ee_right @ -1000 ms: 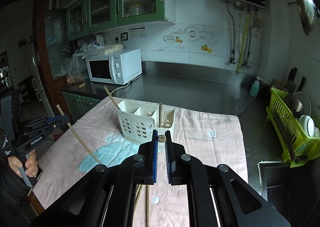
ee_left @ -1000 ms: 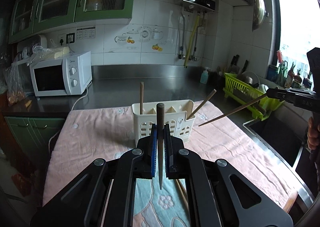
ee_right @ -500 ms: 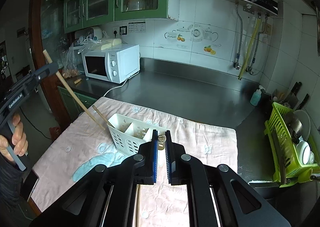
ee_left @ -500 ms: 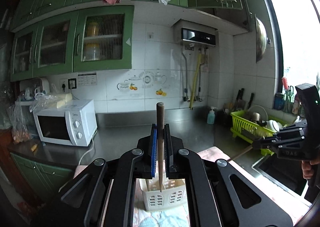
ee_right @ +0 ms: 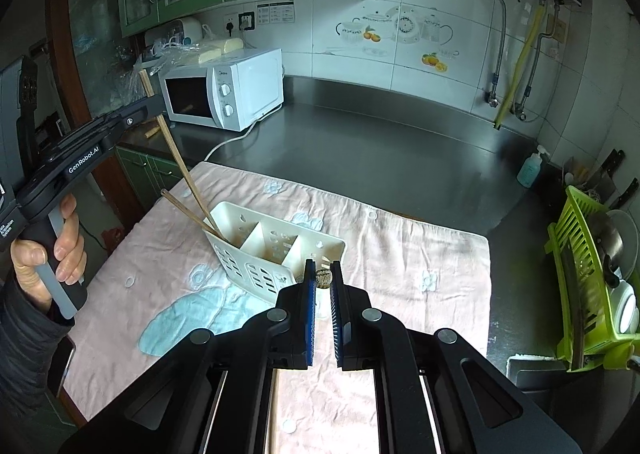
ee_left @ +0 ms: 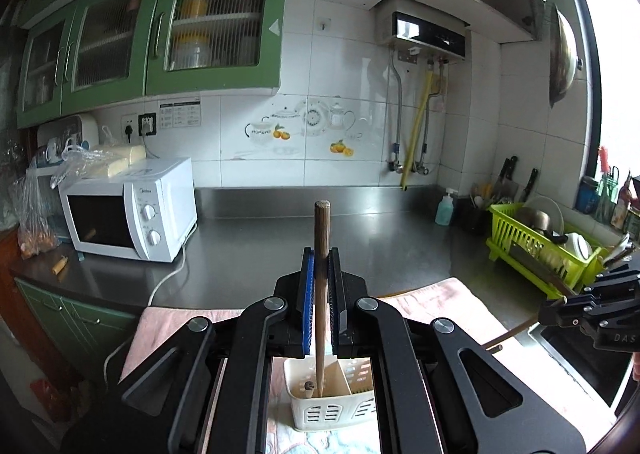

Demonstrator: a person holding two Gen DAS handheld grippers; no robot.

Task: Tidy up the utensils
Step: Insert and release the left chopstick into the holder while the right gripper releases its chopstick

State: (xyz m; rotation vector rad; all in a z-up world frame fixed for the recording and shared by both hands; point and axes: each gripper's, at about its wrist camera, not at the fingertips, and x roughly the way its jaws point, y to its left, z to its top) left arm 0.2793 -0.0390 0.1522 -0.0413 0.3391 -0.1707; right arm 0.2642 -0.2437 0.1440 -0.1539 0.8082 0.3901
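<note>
A white slotted utensil caddy [ee_right: 276, 254] stands on a pink towel [ee_right: 400, 254]; it also shows in the left wrist view [ee_left: 332, 402]. My left gripper [ee_left: 320, 258] is shut on a wooden chopstick [ee_left: 320, 294], held upright with its tip down in the caddy's left compartment. Another chopstick [ee_right: 188, 211] leans in that same compartment. My right gripper [ee_right: 322, 278] is shut on a second chopstick [ee_right: 323, 278], seen end-on, just right of the caddy. In the left wrist view that gripper [ee_left: 560, 306] is at the right with its chopstick [ee_left: 504, 338] pointing left.
A white microwave [ee_right: 228, 89] sits at the back left of the steel counter [ee_right: 400, 145]. A green dish rack [ee_right: 588, 286] stands at the right beside a sink [ee_left: 576, 358]. A soap bottle [ee_right: 530, 167] is at the back right.
My left gripper has tilted up and lowered its chopstick tip into the caddy's left compartment. My right gripper has risen and drawn closer over the caddy, still holding its chopstick.
</note>
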